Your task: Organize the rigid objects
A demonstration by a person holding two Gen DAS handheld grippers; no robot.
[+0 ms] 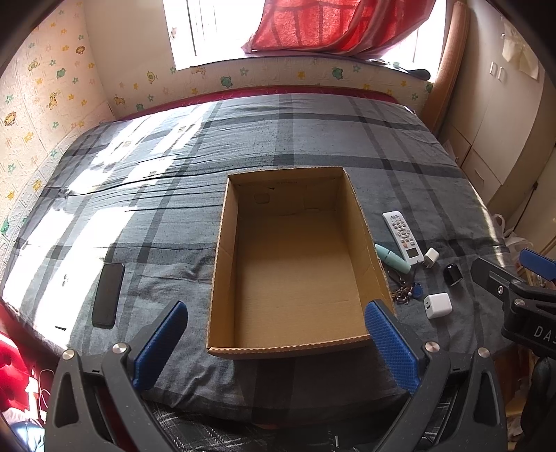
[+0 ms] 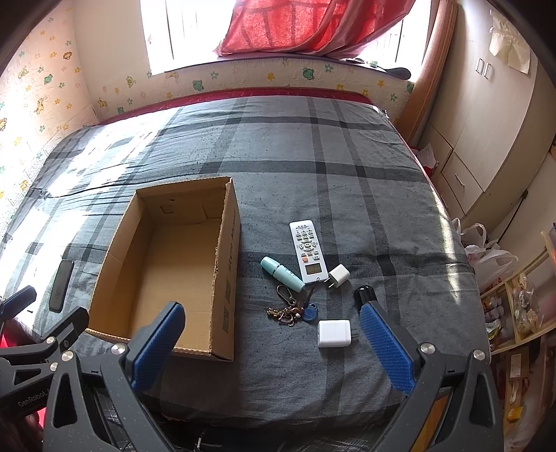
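An open cardboard box (image 1: 222, 264) (image 2: 226, 264) lies on the bed, with nothing inside. To its right lie a white remote (image 2: 308, 250) (image 1: 403, 236), a mint tube (image 2: 282, 273) (image 1: 392, 258), a small white plug (image 2: 338, 275), a keychain (image 2: 292, 311), a black round object (image 2: 364, 295) and a larger white charger (image 2: 334, 333) (image 1: 438, 305). A black phone (image 1: 108, 295) (image 2: 61, 285) lies left of the box. My left gripper (image 1: 276, 311) is open above the box's near end. My right gripper (image 2: 271, 313) is open above the bed, between the box and the charger.
The bed has a grey plaid cover (image 2: 347, 180). Padded walls run along its left and far sides. A window with a red curtain (image 2: 312, 24) is behind. Cupboards (image 2: 486, 121) and shelves with bags stand to the right of the bed.
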